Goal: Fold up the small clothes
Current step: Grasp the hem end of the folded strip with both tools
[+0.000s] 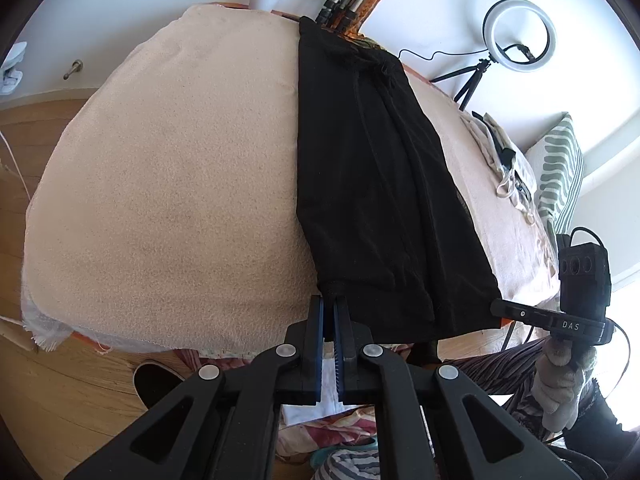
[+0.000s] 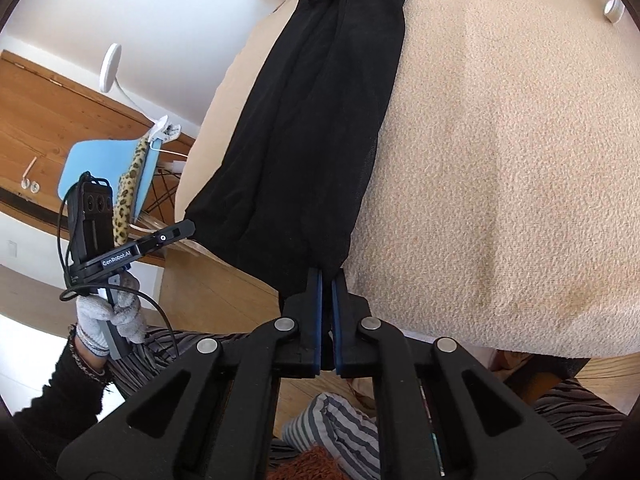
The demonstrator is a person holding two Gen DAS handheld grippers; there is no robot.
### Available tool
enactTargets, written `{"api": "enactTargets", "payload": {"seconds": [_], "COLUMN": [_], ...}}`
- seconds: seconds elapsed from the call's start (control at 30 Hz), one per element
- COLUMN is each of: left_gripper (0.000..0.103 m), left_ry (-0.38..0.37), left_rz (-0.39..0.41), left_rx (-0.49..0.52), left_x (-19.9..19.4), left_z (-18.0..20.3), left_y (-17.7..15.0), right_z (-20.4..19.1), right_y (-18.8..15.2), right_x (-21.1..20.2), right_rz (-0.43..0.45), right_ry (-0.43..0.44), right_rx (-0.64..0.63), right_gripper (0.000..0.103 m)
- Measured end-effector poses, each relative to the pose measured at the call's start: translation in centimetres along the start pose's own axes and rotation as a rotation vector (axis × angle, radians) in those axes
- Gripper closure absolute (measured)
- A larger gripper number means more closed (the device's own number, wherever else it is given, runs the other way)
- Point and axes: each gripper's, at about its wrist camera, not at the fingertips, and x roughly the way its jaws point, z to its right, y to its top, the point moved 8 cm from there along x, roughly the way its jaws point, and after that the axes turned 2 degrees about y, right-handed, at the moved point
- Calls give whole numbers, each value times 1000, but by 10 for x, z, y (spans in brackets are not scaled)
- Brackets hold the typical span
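Both grippers, left gripper point(image 1: 330, 300) and right gripper point(image 2: 326, 274), pinch the black garment's point(image 1: 372, 184) near corners; probably to lift that hem for folding.

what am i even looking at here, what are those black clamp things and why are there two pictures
There is no robot. A person holds two hand-held grippers, each with a fisheye camera looking along its fingers, so each picture comes from one. The left gripper is shut on one near corner of a long black garment, and the right gripper is shut on the other near corner. The garment lies lengthwise on a table covered by a beige towel. The person's gloved left hand shows in the right camera's view.
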Motion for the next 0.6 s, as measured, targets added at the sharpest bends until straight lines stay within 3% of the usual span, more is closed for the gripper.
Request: {"api": "enactTargets", "payload": {"seconds": [0.23,0.6], "left_gripper": [102,102], "left_ry": [-15,-10], "left_rz": [35,70], "left_rx": [6,-2], "left_x": [-4,5], "left_z": [16,22], "left_y": [20,68], "right_z": [-5,9], "right_y": [11,65], "right_x": [-1,-20], "right_rz": [4,75], "right_ry": [47,76], "right_rx": [25,62], "right_gripper": [98,98]}}
